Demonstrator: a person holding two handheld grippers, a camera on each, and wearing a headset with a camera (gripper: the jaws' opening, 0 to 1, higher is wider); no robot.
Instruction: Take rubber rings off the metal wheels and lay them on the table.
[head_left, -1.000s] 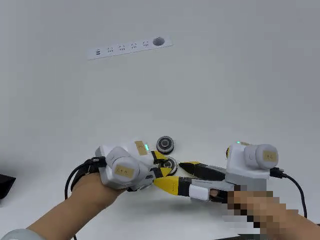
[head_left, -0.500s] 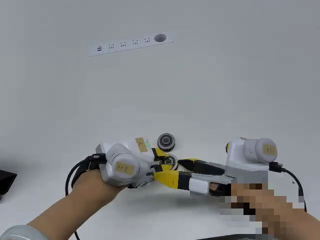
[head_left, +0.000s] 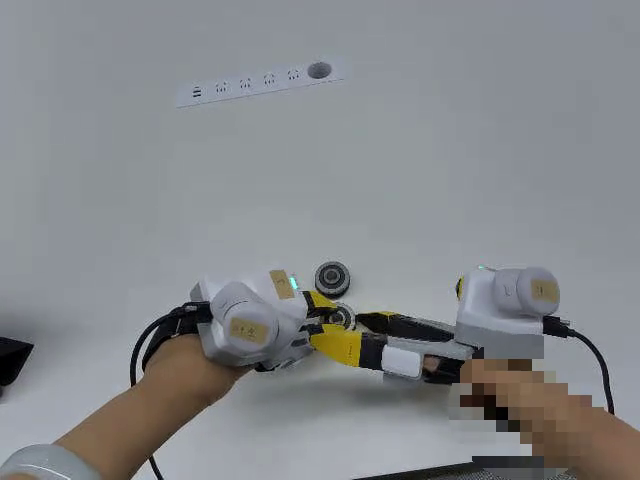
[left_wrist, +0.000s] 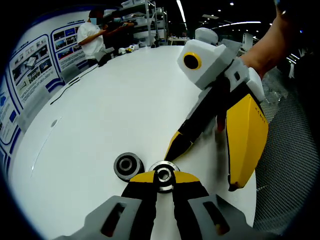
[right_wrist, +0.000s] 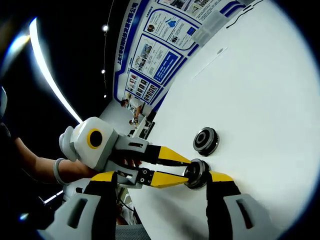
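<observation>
A white power strip (head_left: 262, 83) lies flat, well apart from a dark object (head_left: 12, 362) cut off at the left edge. In the left gripper view, posters (left_wrist: 30, 75) line a wall near shelves (left_wrist: 145, 22), where a person (left_wrist: 92, 40) stands.

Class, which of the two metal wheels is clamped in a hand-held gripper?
The nearer wheel, pinched by the left hand-held gripper; the other wheel lies free on the table beside it.

No legible text, wall posters (right_wrist: 167, 30) too blurred
</observation>
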